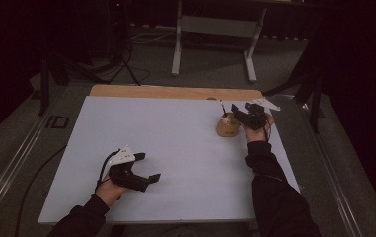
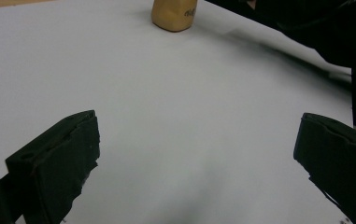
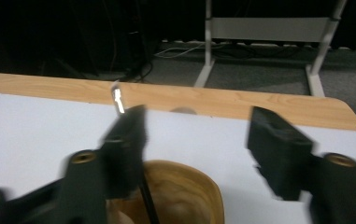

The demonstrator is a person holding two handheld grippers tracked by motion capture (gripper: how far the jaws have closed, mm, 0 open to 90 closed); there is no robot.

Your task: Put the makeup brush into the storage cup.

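1. Round wooden cup (image 1: 228, 126) standing upright at the far right of the white table sheet (image 1: 175, 148), a thin dark pen with a pale tip (image 1: 222, 107) leaning inside.
2. Right gripper (image 1: 240, 112) poised just above and beside the cup, jaws spread and released, nothing pressed between them.
3. Left gripper (image 1: 146, 168) resting near the left front edge, jaws wide apart, gripping nothing.

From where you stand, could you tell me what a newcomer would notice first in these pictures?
Most likely the wooden cup at the far right of the white table, with a thin dark pen standing in it. The right gripper hovers just above it, jaws open. The left gripper rests apart at the near left, jaws wide open with nothing between them.
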